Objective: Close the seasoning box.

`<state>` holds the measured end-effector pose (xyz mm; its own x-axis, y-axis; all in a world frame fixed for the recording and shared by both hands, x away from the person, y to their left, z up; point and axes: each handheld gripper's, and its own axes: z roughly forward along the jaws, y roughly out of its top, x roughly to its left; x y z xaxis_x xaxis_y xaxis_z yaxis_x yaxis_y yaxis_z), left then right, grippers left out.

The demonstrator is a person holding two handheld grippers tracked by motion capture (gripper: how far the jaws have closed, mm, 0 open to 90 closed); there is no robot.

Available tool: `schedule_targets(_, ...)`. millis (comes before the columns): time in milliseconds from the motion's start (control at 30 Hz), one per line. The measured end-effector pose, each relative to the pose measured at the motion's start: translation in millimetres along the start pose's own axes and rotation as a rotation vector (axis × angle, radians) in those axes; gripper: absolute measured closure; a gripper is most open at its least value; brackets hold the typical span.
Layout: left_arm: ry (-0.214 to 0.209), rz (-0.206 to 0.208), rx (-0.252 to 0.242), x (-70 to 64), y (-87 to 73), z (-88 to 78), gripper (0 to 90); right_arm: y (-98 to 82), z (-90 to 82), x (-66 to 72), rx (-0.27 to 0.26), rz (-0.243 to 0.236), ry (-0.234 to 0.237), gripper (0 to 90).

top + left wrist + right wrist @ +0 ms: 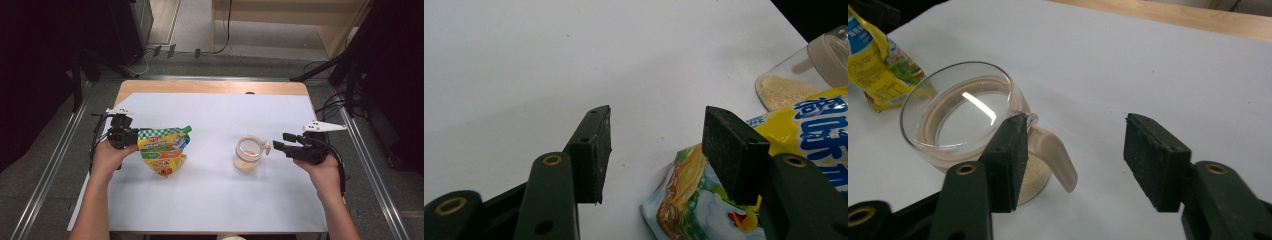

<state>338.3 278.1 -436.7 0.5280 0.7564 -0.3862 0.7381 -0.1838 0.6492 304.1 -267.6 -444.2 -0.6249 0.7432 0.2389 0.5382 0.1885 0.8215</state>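
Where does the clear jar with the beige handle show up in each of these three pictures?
High view: the jar stands right of centre on the white sheet, just left of the right hand-held gripper.
Left gripper view: top right corner, behind the yellow pouch.
Right gripper view: left of centre, its handle by the left jaw.
Shared landmark: the yellow pouch, at the top left edge in the right gripper view.
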Motion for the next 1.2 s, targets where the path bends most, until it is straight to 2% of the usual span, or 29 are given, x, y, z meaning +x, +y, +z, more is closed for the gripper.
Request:
schedule_targets(67, 0.001, -0.002, 0.001, 0.4, -0.1, 0.0, 46.1, -3.7, -0.4, -4.4, -0.022, 0.003, -0.001, 40.3)
schedule_targets(100, 0.000, -0.004, 0.001, 0.5, -0.1, 0.0, 46.1, -5.4, 0.3, -5.8, -0.029, 0.010, -0.016, 38.1)
schedule_targets(333, 0.001, -0.006, 0.004, 0.5, -0.2, 1.0, 46.0, -13.8, 2.3, -17.5, -0.018, 0.033, -0.038, 33.5)
schedule_targets(633, 0.000, -0.010, 0.008, 1.4, -0.3, 2.2, 45.3, -24.4, 7.2, -27.3, 0.007, 0.020, -0.093, 28.6)
schedule_targets(667, 0.001, -0.010, 0.009, 1.4, -0.3, 2.3, 45.3, -25.6, 7.9, -28.5, 0.011, 0.020, -0.094, 25.4)
schedule_targets(700, 0.003, -0.012, 0.010, 1.5, -0.3, 2.5, 45.2, -26.9, 8.5, -30.0, 0.016, 0.020, -0.075, 21.5)
schedule_targets(733, 0.002, -0.012, 0.011, 1.5, -0.3, 2.7, 45.0, -28.7, 8.8, -31.3, 0.017, 0.017, -0.065, 21.1)
schedule_targets(833, 0.006, -0.013, 0.010, 0.8, -0.3, 3.6, 44.7, -33.8, 10.9, -34.2, 0.038, 0.013, -0.088, 21.6)
schedule_targets(1000, 0.011, -0.011, 0.017, 0.1, -0.3, 5.0, 44.3, -40.1, 14.1, -40.6, 0.045, 0.038, -0.107, 21.6)
schedule_targets(1200, 0.008, -0.012, 0.021, 0.9, -0.5, 6.2, 44.1, -43.0, 17.8, -40.4, 0.064, 0.047, -0.111, 21.6)
